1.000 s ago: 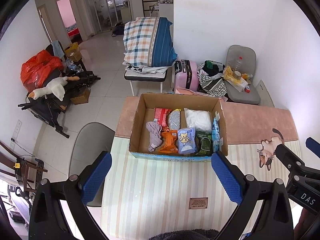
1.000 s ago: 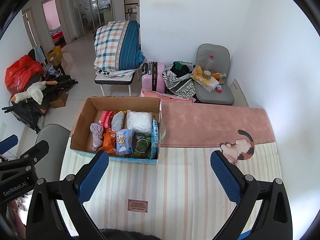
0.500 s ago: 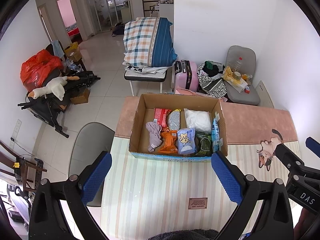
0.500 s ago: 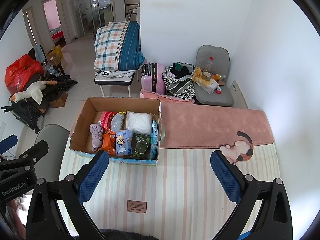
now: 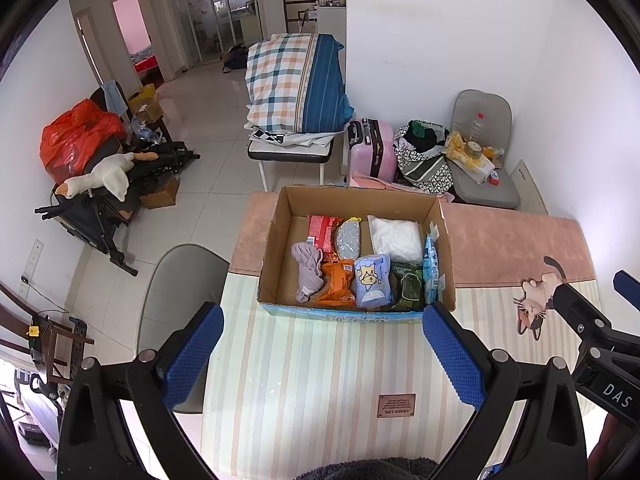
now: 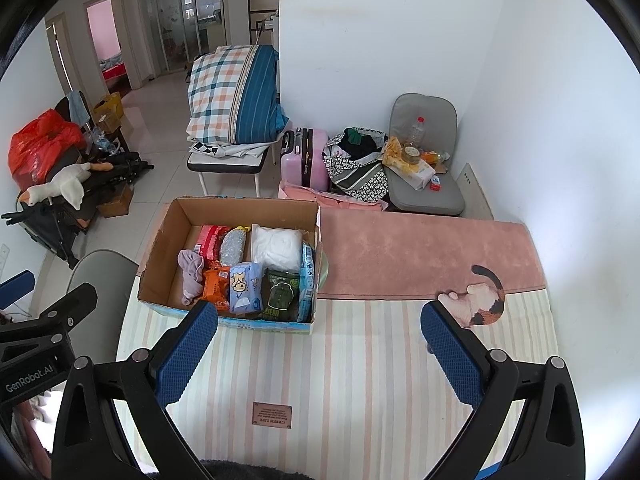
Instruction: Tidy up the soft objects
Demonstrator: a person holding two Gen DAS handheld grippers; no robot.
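An open cardboard box (image 5: 276, 240) (image 6: 160, 256) stands on the striped table mat. It holds soft packs: a mauve cloth (image 5: 307, 272), an orange pack (image 5: 336, 282), a light blue tissue pack (image 5: 373, 280), a dark green pack (image 5: 408, 286), a white bag (image 5: 396, 236), a red pack (image 5: 322, 230) and a silvery pouch (image 5: 348, 236). My left gripper (image 5: 322, 354) is open and empty, held above the mat in front of the box. My right gripper (image 6: 320, 350) is open and empty, to the right of the box front. A dark fluffy item (image 5: 372, 470) shows at the bottom edge.
A pink cloth (image 5: 512, 244) covers the table's far part, with a cat-shaped mat (image 5: 534, 304) at the right. A grey chair (image 5: 176, 280) stands left of the table. Beyond are a suitcase (image 5: 372, 152), bags, a padded chair and a bench with bedding.
Both views have shifted only slightly; the right gripper drifted a little away from the box. Nothing was taken or let go.
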